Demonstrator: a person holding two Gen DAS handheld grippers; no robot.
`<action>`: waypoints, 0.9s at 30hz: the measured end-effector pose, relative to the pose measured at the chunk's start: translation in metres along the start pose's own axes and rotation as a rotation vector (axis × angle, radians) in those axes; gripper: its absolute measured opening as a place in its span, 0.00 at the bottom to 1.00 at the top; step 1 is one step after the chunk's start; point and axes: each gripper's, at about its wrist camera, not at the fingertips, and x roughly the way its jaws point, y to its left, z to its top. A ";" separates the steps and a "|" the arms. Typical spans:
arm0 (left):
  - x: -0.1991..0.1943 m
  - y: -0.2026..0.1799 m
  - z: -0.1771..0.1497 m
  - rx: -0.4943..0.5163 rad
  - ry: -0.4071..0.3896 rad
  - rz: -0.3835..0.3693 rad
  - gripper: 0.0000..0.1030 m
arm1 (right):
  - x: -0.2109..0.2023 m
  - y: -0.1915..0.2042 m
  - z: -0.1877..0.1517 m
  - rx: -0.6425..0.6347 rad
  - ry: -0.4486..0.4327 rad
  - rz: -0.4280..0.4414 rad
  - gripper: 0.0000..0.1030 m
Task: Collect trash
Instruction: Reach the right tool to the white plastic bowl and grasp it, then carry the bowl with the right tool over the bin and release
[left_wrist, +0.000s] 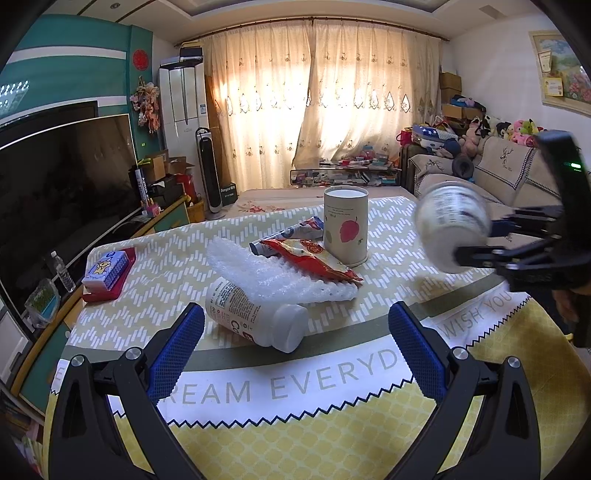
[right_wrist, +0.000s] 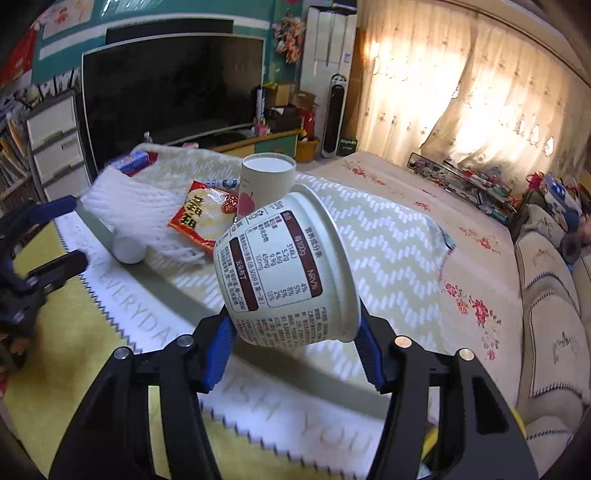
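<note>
One tool grips white cup

Pretty clearly someone's living room at home. There's a big flat-screen TV on a low teal stand, a tall standing air conditioner in the corner with a tower fan beside it, and long cream embroidered curtains with daylight coming through. A sofa with patterned covers has a heap of plush toys piled on its back, plus cardboard boxes stacked in the corner. The tabletop wears a cheerful printed cloth.
</note>
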 end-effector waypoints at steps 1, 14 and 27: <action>0.000 0.000 0.000 -0.001 0.000 0.000 0.95 | -0.007 -0.001 -0.005 0.010 -0.008 -0.003 0.54; 0.002 0.004 0.000 -0.016 0.009 -0.005 0.95 | -0.087 -0.109 -0.114 0.325 0.024 -0.297 0.54; 0.005 -0.009 0.014 -0.033 0.071 -0.079 0.95 | -0.080 -0.129 -0.149 0.407 0.071 -0.398 0.64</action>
